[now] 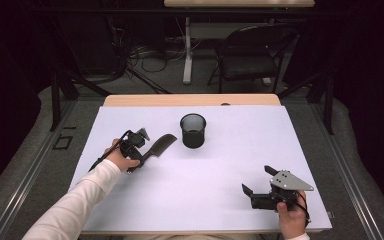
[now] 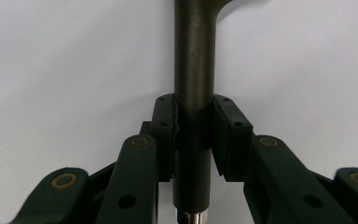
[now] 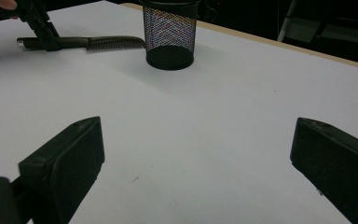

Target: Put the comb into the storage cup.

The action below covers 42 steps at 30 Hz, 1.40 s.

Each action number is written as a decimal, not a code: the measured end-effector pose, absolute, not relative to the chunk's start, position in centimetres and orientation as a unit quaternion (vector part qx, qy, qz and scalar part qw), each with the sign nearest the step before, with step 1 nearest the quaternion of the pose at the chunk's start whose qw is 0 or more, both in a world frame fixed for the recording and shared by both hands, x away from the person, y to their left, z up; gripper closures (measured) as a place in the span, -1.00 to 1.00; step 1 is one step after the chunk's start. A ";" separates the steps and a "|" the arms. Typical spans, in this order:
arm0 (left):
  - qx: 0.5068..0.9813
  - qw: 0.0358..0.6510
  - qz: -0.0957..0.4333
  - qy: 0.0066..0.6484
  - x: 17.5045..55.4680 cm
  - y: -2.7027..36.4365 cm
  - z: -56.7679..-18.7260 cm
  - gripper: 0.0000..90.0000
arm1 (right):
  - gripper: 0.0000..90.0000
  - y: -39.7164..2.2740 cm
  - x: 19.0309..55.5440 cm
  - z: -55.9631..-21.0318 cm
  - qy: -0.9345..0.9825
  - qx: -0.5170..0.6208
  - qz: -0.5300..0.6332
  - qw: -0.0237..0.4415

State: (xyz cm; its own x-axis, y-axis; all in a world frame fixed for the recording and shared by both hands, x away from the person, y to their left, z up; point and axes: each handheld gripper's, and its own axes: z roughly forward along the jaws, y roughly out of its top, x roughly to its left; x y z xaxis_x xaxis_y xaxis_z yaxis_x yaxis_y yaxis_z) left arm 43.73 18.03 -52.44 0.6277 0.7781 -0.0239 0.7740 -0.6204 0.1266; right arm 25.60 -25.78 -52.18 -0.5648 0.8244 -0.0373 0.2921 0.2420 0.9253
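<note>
The left gripper (image 1: pixel 141 145) pinches the comb (image 1: pixel 161 146) by its handle, left of middle in the high view, so next it must lift it toward the mesh cup (image 1: pixel 193 130), while the right gripper (image 1: pixel 258 184) waits spread wide at lower right.

On the worktop (image 1: pixel 190 185) the comb (image 1: pixel 158 148) lies at the left, its handle between the jaws of the left gripper (image 1: pixel 141 155). The mesh cup (image 1: pixel 193 130) stands just right of the comb. The right gripper (image 1: pixel 258 183) rests at the near right, well apart from both
</note>
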 end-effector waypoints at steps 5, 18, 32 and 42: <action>0.899 0.062 0.017 0.433 43.7 18.0 -52.4 0.61 | -0.95 -25.8 25.6 -52.2 0.737 0.377 0.489 0.273; 0.896 0.063 0.010 0.439 43.8 18.2 -52.4 0.61 | -0.94 -25.8 25.6 -52.2 0.739 0.377 0.487 0.273; 0.892 0.069 0.006 0.446 43.8 18.4 -52.2 0.61 | -0.94 -25.8 25.6 -52.2 0.740 0.377 0.486 0.272; 0.889 0.080 0.006 0.450 43.7 18.7 -51.7 0.61 | -0.94 -25.8 25.6 -52.2 0.740 0.377 0.486 0.271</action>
